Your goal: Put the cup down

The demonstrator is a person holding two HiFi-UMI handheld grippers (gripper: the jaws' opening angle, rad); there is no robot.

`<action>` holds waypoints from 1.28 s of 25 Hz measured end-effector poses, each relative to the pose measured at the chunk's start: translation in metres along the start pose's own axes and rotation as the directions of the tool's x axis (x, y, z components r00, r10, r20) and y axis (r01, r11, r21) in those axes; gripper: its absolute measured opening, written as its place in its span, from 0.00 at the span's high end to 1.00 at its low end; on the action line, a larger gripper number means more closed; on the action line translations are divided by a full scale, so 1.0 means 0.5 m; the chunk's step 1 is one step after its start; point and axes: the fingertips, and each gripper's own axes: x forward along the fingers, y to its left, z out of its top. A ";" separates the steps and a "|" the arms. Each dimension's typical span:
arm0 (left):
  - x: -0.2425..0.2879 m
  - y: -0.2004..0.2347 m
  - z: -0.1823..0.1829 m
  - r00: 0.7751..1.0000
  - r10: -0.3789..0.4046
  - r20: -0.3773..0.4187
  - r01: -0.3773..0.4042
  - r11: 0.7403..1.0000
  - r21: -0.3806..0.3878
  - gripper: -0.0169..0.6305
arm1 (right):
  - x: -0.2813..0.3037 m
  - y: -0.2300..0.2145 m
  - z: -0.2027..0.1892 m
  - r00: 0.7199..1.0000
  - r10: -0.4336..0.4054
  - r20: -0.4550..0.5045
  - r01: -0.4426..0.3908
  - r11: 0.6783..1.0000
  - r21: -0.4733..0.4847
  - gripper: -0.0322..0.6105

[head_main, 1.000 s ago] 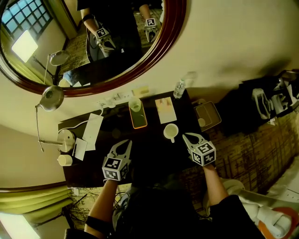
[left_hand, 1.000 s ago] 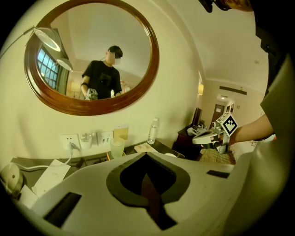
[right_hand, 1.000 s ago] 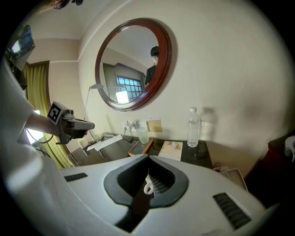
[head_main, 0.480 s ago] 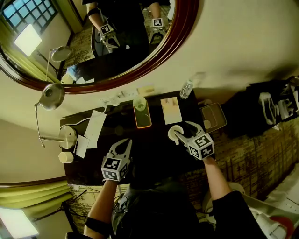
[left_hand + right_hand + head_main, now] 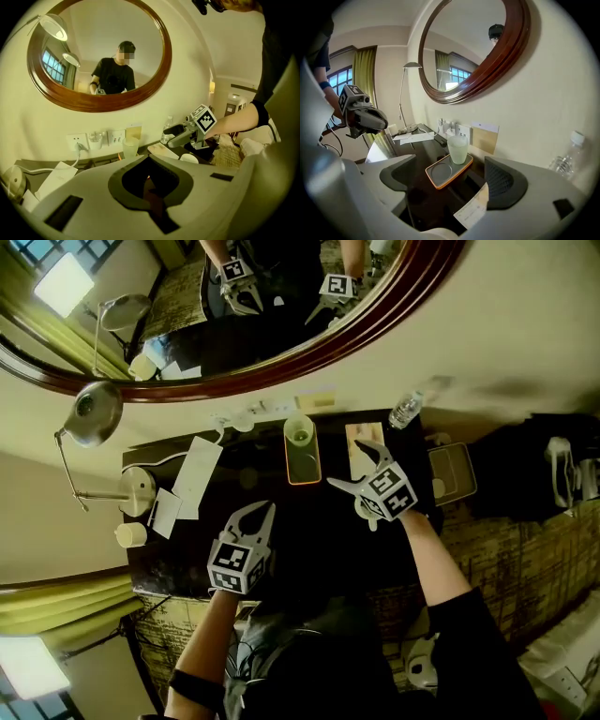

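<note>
A white cup (image 5: 367,513) stands on the dark table (image 5: 309,540), mostly hidden under my right gripper (image 5: 353,465); its rim also shows in the left gripper view (image 5: 189,158) and at the bottom edge of the right gripper view (image 5: 436,232). My right gripper (image 5: 449,164) has just been opening its jaws and stands open with nothing gripped, pointing toward a frosted glass (image 5: 458,149) on an orange tray (image 5: 438,178). My left gripper (image 5: 260,512) is shut and empty over the table's front left part (image 5: 149,160).
A card (image 5: 361,448) and a water bottle (image 5: 406,411) lie at the back right. Papers (image 5: 195,479), a desk lamp (image 5: 94,418) and a small pot (image 5: 130,534) are on the left. Sockets (image 5: 95,139) and a round mirror (image 5: 98,49) are on the wall.
My right gripper swung left and toward the wall, passing over the white cup, and its jaws went from shut to wide open. The left gripper shifted only slightly.
</note>
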 end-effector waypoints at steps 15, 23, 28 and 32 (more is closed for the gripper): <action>0.047 0.063 -0.050 0.996 0.082 -0.042 -0.084 0.995 -0.060 0.97 | 0.261 -0.028 0.035 0.993 0.108 -0.039 -0.111 0.990 -0.089 0.18; 0.022 0.064 -0.081 0.990 0.115 -0.077 -0.120 0.990 -0.077 0.97 | 0.309 -0.043 0.073 0.999 0.049 -0.004 -0.049 0.996 -0.075 0.19; 0.012 0.079 -0.080 0.988 0.131 -0.079 -0.137 0.988 -0.074 0.97 | 0.323 -0.033 0.082 0.998 0.067 -0.003 -0.067 0.990 -0.123 0.35; 0.008 0.078 -0.087 0.988 0.127 -0.085 -0.133 0.988 -0.076 0.97 | 0.311 -0.025 0.081 0.997 0.078 0.001 -0.077 0.987 -0.143 0.35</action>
